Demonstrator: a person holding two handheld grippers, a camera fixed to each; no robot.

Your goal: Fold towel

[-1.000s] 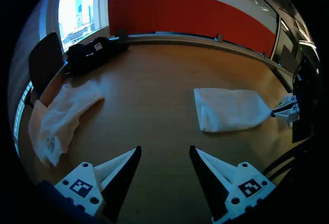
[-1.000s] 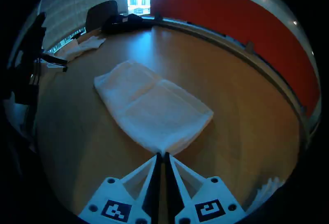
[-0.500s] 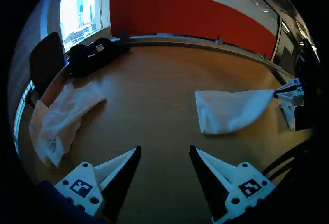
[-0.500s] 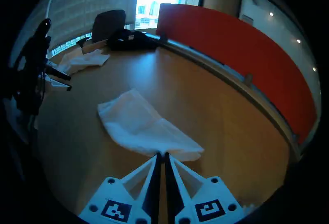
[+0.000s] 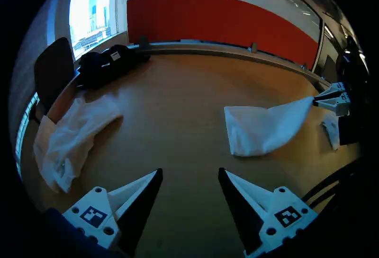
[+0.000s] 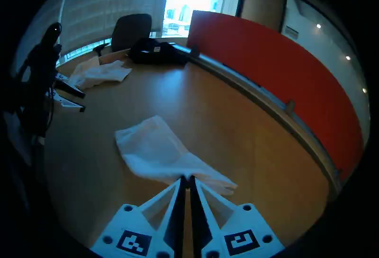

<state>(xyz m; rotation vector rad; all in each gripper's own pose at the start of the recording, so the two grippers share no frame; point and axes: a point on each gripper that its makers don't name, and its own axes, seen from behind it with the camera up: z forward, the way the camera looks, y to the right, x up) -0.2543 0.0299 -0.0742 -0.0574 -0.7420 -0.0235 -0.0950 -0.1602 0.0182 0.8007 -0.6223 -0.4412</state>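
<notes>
A folded white towel (image 5: 259,128) lies on the wooden table (image 5: 189,92), its right corner raised off the surface. My right gripper (image 6: 186,180) is shut on that corner, and the towel (image 6: 150,150) stretches away from its tips down to the table. In the left gripper view the right gripper (image 5: 313,100) holds the corner up at the far right. My left gripper (image 5: 189,175) hangs open over bare wood, well short of the towel. The left gripper (image 6: 80,102) appears at the left of the right gripper view.
A crumpled white cloth (image 5: 73,137) lies at the table's left edge. A black bag (image 5: 106,61) rests at the back left, beside a dark chair (image 5: 49,71). A red partition (image 5: 222,21) runs along the far edge. A small white cloth (image 5: 331,132) sits at the right.
My right gripper has lifted the towel's corner higher off the table, pulling that end up while the far end stays down. The left gripper has stayed put.
</notes>
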